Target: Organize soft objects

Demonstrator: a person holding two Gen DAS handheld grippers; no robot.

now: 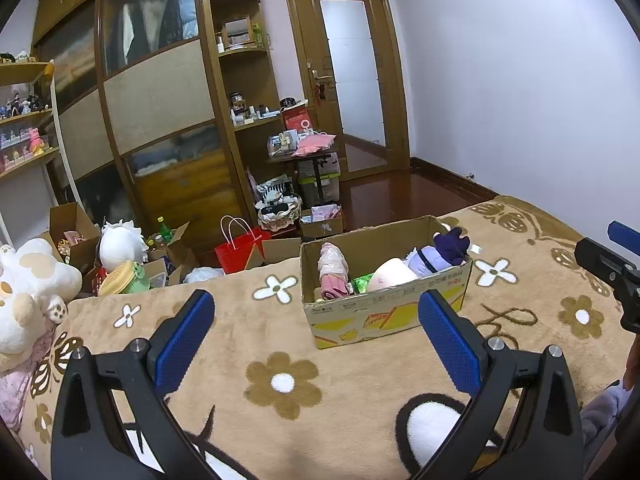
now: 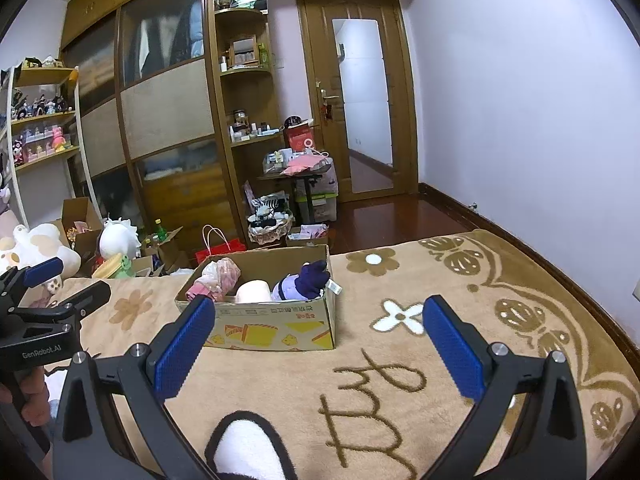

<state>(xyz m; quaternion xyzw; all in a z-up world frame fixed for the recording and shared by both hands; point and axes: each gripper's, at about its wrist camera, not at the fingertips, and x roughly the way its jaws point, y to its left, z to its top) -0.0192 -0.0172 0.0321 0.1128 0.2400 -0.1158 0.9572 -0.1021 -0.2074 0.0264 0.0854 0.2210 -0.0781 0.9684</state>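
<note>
Jaws on your left gripper (image 1: 316, 344) and right gripper (image 2: 316, 346) stood released, empty; "GenRobot.AI" marked one. Plush toys (image 2: 304, 280) sat inside the cardboard box (image 2: 276, 324) on the fleecy flowered bed blanket (image 2: 400, 380).

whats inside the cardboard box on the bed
The cardboard box holds a pink plush, a pale pink round plush, a purple doll and something green. Anything beneath them is hidden.

The right gripper (image 2: 316, 344) hung with jaws wide over the blanket (image 2: 400, 380), empty, near a box (image 2: 272, 328) of plush toys (image 2: 304, 282).
</note>
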